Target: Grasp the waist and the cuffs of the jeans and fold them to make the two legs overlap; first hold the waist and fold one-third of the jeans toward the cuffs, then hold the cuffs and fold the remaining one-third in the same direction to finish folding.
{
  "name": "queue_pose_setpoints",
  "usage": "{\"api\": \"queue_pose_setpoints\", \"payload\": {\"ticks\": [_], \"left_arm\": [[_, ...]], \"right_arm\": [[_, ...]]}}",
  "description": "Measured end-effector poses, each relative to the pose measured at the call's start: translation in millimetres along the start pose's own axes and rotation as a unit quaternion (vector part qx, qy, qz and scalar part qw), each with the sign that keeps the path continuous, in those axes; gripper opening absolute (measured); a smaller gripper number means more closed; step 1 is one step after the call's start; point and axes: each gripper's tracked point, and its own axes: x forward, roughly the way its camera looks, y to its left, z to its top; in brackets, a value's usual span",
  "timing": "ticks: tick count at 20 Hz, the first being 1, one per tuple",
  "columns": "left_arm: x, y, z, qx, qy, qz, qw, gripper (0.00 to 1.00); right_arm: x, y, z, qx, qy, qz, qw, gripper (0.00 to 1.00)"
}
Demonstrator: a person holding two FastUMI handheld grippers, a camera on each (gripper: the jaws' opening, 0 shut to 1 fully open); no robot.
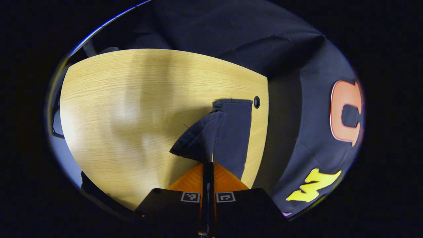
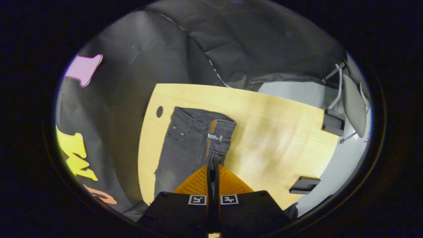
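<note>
Dark grey jeans [image 2: 185,145] lie along the left side of the wooden table [image 2: 281,132]. In the right gripper view the waistband runs across the far end, its inner label showing. One waist corner rises off the table into my right gripper [image 2: 213,168], which is shut on it. In the left gripper view one leg [image 1: 235,132] lies flat, its cuff at the far end. The other leg's cuff [image 1: 195,140] is lifted and folded over. My left gripper [image 1: 208,164] is shut on that cuff, just above the table [image 1: 132,109].
A round cable hole [image 1: 256,102] [image 2: 159,111] sits in the table beside the jeans. Two black boxes [image 2: 333,122] [image 2: 304,185] sit at the table's right edge, with a grey chair [image 2: 353,102] beyond. Bare wood spreads beside the jeans.
</note>
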Motion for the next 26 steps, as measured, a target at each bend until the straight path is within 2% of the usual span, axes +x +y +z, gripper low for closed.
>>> {"api": "queue_pose_setpoints", "payload": {"ticks": [6, 7, 8, 9, 13, 17, 19, 23, 26], "left_arm": [[22, -55, 20, -0.021, -0.001, -0.001, 1.0, 0.04], [29, -65, 20, -0.018, 0.0, -0.002, 1.0, 0.04], [38, -76, 22, -0.013, 0.002, -0.004, 1.0, 0.0], [48, -85, 24, -0.006, 0.002, -0.004, 1.0, 0.04], [100, -114, 35, 0.014, 0.006, 0.008, 1.0, 0.04], [154, -123, 41, 0.045, 0.025, 0.028, 0.998, 0.04], [175, -121, 40, 0.058, 0.031, 0.039, 0.997, 0.04], [205, -113, 46, 0.08, 0.033, 0.058, 0.995, 0.04], [210, -107, 48, 0.082, 0.031, 0.071, 0.994, 0.05]], "right_arm": [[12, 83, 27, -0.036, 0.0, 0.034, 0.999, 0.0], [20, 95, 31, -0.037, 0.0, 0.037, 0.999, 0.01], [25, 106, 35, -0.037, 0.001, 0.04, 0.998, 0.0], [35, 117, 39, -0.04, 0.002, 0.043, 0.998, 0.0], [80, 148, 51, -0.053, 0.004, 0.045, 0.998, 0.0], [130, 161, 53, -0.063, 0.013, 0.046, 0.997, 0.01], [148, 157, 54, -0.061, 0.017, 0.034, 0.997, 0.01], [179, 151, 57, -0.068, 0.026, 0.021, 0.997, 0.0], [190, 146, 57, -0.08, 0.024, 0.006, 0.996, 0.01]]}}
